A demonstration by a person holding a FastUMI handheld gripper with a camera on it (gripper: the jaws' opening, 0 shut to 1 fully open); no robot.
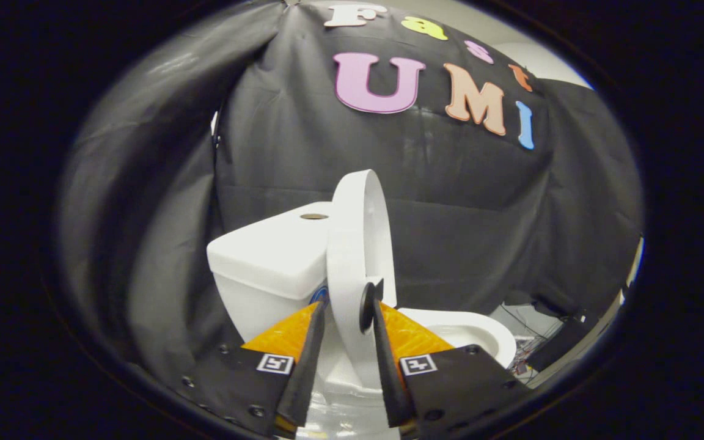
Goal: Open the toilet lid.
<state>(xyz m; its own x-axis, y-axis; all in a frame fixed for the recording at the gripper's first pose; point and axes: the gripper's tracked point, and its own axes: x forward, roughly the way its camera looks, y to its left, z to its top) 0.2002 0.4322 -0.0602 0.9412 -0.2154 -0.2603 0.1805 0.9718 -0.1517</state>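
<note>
Between the fingers, at twelve o'clock, the lid stands raised against the tank, pinched by the gripper to swing it open.

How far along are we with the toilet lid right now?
Nearly done: the toilet lid stands raised on edge, close against the tank, and the bowl rim is uncovered. In hand: the tongs straddle the lid's lower edge, though contact on both sides is unclear. Left: probably settle the lid back against the tank and release.
</note>
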